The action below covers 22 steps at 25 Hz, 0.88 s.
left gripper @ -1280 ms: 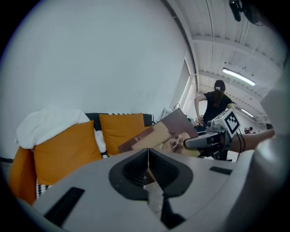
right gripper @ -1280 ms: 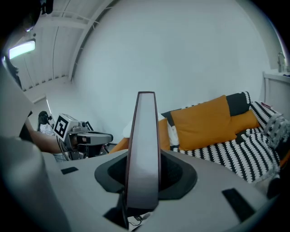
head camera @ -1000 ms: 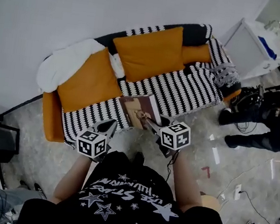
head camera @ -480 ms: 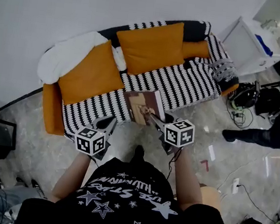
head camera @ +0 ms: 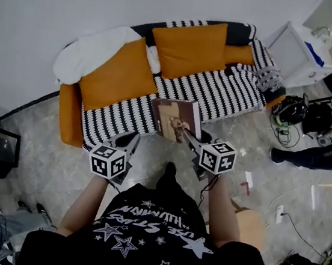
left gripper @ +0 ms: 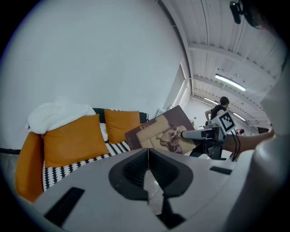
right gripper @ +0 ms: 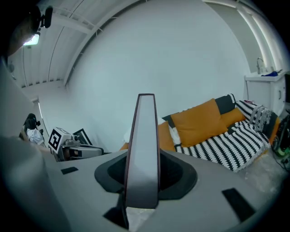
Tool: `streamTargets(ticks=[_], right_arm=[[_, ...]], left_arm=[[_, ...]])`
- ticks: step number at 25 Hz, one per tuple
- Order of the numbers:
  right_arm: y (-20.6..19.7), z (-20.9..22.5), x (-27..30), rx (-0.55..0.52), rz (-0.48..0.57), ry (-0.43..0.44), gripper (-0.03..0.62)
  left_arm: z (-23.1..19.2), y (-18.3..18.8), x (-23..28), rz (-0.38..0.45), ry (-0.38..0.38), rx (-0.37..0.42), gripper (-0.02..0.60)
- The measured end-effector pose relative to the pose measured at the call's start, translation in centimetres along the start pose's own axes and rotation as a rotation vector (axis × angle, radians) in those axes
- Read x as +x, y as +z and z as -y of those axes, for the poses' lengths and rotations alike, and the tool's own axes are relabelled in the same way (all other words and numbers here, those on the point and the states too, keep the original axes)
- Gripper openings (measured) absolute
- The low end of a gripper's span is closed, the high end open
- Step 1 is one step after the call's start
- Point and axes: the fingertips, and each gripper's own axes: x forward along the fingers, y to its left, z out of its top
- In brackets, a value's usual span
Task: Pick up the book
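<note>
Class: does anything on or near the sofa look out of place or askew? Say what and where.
Nothing is damaged or spilled. The book hangs tilted before the sofa, clamped in the right gripper. A white blanket lies bunched at the sofa's left end.

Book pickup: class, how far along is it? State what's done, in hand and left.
Done: the right claw grips the book and holds it in the air, clear of the sofa. In hand: that one-claw hold; the left claw is shut and empty. Left: nothing of the pickup itself.
</note>
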Motion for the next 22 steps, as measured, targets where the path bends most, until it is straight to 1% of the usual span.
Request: streamTargets(ticks=[7, 14, 22], right_arm=[[-2.6, -3.1, -1.0, -0.027, -0.042, -0.018, 0.152], [-4.5, -6.9, -1.7, -0.064, -0.020, -0.023, 0.152], [-4.6, -7.4, -2.1, -0.071, -0.030, -0.038, 0.152]], left_arm=[[0.5, -0.8, -2.9, 0.039, -0.014, 0.001, 0.012], [0.8, -3.0, -6.6, 0.059, -0.020, 0.005, 0.012], [0.8, -2.3, -7.0, 0.083, -0.024, 0.002, 0.012]])
